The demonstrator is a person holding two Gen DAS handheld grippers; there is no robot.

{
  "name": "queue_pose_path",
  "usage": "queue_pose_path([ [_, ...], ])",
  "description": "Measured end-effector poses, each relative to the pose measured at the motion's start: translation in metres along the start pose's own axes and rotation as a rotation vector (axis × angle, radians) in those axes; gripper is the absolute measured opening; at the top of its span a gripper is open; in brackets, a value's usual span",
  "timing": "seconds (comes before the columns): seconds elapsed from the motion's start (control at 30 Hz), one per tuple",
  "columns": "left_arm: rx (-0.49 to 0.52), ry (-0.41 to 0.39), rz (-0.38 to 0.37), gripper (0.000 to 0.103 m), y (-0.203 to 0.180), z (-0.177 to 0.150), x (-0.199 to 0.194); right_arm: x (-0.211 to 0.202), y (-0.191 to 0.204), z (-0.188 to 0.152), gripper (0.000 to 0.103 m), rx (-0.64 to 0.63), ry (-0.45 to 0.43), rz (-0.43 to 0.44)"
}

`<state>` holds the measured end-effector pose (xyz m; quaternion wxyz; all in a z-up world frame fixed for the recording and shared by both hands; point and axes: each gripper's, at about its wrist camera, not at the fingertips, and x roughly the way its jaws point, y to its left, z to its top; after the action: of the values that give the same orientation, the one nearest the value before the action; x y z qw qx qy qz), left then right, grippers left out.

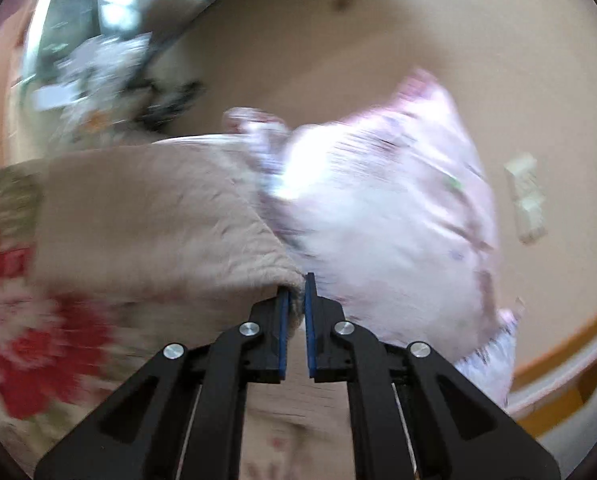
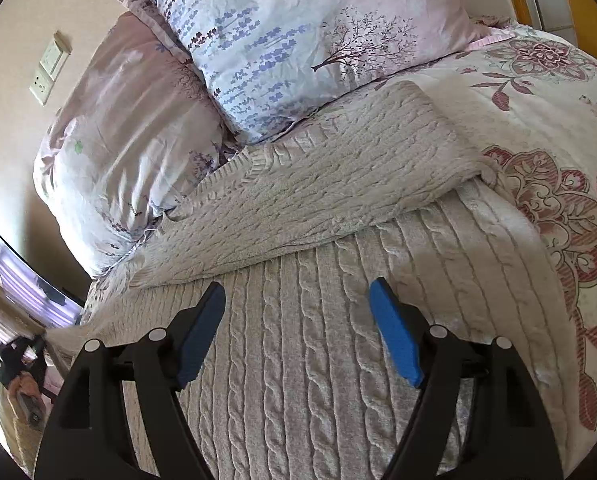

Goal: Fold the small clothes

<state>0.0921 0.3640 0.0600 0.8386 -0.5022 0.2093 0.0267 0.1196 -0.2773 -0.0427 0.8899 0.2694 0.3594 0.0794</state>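
Left wrist view, blurred: the left gripper (image 1: pixel 297 286) is clamped on an edge of the beige cable-knit sweater (image 1: pixel 146 216); a pale pink floral pillow (image 1: pixel 382 208) rises at two o'clock.

Right wrist view: the right gripper (image 2: pixel 297 294) hangs spread wide over the sweater (image 2: pixel 322 352), one part folded across at twelve o'clock; two pillows lie beyond on the floral quilt (image 2: pixel 550 128).

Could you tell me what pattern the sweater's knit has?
Cable-knit ribs, cream coloured, on the sweater; clearest in the right wrist view.
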Motion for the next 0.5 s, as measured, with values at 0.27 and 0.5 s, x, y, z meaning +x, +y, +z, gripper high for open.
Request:
queue_pose_path([
  [0.27, 0.238, 0.2, -0.191, 0.006, -0.121, -0.065, 0.063, 0.0, 0.003, -0.001, 0.076, -0.012, 0.005, -0.014],
  [0.5, 0.392, 0.452, -0.291, 0.007, -0.194, -0.185, 0.136, -0.014, 0.005, -0.008, 0.076, -0.049, 0.032, -0.019],
])
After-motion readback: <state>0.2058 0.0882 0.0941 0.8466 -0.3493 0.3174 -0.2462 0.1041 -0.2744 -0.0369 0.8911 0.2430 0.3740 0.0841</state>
